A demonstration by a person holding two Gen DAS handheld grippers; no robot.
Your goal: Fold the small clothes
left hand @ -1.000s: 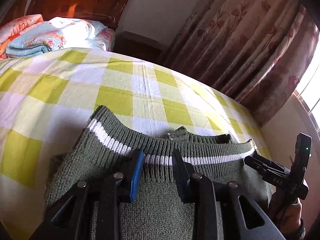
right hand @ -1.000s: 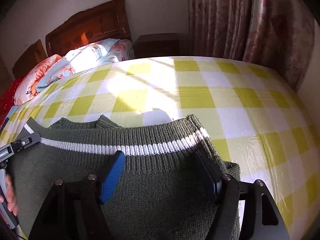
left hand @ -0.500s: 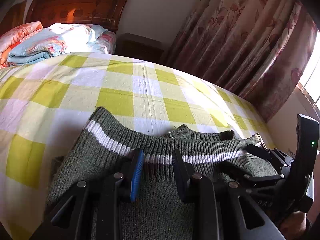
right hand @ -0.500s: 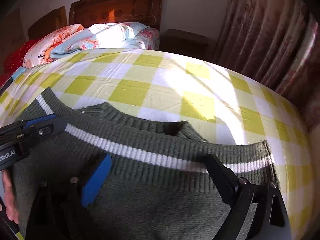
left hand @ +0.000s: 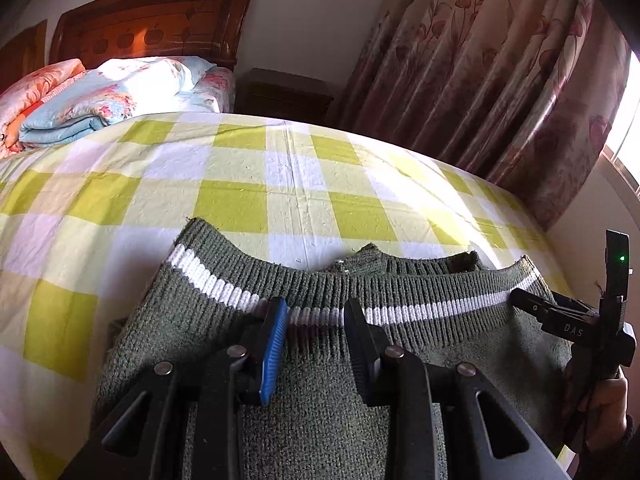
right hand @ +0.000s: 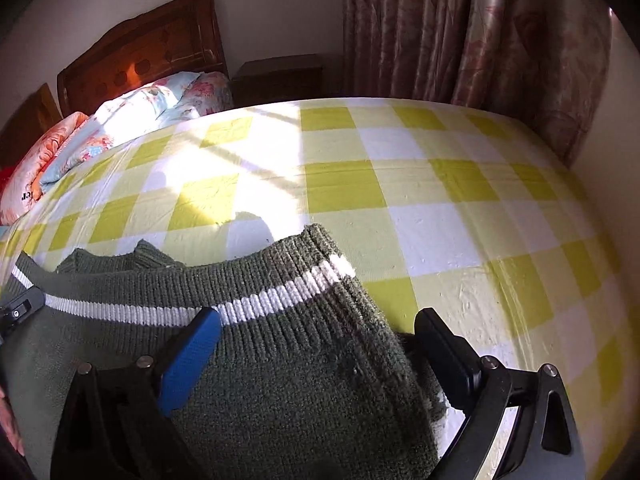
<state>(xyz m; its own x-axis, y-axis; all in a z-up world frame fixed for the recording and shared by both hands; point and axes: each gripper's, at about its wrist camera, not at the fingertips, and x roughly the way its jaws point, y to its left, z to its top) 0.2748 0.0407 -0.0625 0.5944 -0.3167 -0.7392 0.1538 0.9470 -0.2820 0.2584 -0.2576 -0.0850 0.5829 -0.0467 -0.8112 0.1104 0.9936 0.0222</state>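
Observation:
A small olive-green knit sweater (left hand: 320, 392) with a white stripe along its ribbed hem lies folded on the bed; it also shows in the right wrist view (right hand: 280, 380). My left gripper (left hand: 316, 320) has its jaws narrowly apart over the striped hem, with a fold of knit between them; whether it pinches the fabric I cannot tell. My right gripper (right hand: 316, 340) is wide open, its fingers straddling the sweater's right edge. The right gripper also shows at the right of the left wrist view (left hand: 576, 320).
The bed has a yellow-and-white checked sheet (left hand: 280, 184). Folded floral quilts (left hand: 100, 96) lie by the wooden headboard (left hand: 152, 20). A dark nightstand (left hand: 288, 92) and floral curtains (left hand: 500, 80) stand behind. The bed's right edge is near the wall (right hand: 600, 184).
The right gripper swung back to the right, from the sweater's middle to its right edge. The left gripper stayed over the striped hem.

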